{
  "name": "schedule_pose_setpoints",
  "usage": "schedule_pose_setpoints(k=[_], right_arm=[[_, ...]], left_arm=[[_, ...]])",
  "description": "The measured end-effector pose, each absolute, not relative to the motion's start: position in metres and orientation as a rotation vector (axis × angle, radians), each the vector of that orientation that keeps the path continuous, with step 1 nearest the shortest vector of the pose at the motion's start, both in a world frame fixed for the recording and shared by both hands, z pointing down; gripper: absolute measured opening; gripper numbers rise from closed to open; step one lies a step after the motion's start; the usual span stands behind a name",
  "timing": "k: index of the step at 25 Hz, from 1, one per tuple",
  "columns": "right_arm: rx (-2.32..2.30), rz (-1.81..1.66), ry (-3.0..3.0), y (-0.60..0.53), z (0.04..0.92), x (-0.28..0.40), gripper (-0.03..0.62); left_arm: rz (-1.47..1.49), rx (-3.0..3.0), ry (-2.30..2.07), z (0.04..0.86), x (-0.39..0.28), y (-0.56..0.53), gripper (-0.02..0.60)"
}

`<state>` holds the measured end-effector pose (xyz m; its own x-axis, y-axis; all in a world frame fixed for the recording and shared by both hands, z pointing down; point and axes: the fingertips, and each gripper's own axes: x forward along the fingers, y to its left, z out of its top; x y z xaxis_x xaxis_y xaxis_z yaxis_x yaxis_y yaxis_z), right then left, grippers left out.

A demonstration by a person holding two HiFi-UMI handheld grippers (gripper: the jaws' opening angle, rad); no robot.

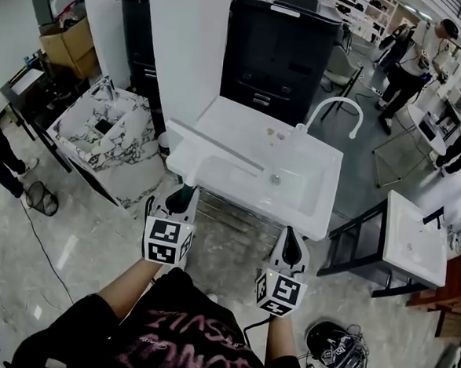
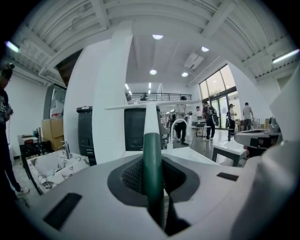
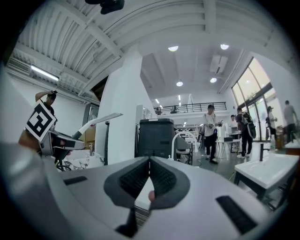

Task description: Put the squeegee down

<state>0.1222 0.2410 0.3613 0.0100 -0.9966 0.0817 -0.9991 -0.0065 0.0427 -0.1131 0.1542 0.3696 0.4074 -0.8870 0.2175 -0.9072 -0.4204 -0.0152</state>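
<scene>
The squeegee has a dark green handle (image 2: pixel 153 173) and a long white blade (image 1: pixel 217 145). My left gripper (image 1: pixel 182 203) is shut on the handle at the front left corner of the white sink (image 1: pixel 324 195), and the blade reaches out over the basin. In the left gripper view the blade (image 2: pixel 154 106) lies level above the jaws. My right gripper (image 1: pixel 290 249) is shut with nothing in it, just before the sink's front edge. The right gripper view shows its pads meeting (image 3: pixel 150 161), with the squeegee (image 3: pixel 96 119) and the left gripper (image 3: pixel 61 139) off to the left.
A curved white faucet (image 1: pixel 332 108) rises at the sink's back right. A white pillar (image 1: pixel 189 43) and a black cabinet (image 1: pixel 279 49) stand behind. A marbled sink (image 1: pixel 112 128) is at left, another white sink (image 1: pixel 415 239) at right. Cables (image 1: pixel 333 348) lie on the floor; people stand at back right.
</scene>
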Motion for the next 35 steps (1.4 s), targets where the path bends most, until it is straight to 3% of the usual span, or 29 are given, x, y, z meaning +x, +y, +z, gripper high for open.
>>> schedule_pose_setpoints(k=[35], right_arm=[[2.132, 0.165, -2.088, 0.119, 0.405, 0.137, 0.02]], left_arm=[[0.34, 2.523, -1.563, 0.413, -0.1, 0.029, 0.052]])
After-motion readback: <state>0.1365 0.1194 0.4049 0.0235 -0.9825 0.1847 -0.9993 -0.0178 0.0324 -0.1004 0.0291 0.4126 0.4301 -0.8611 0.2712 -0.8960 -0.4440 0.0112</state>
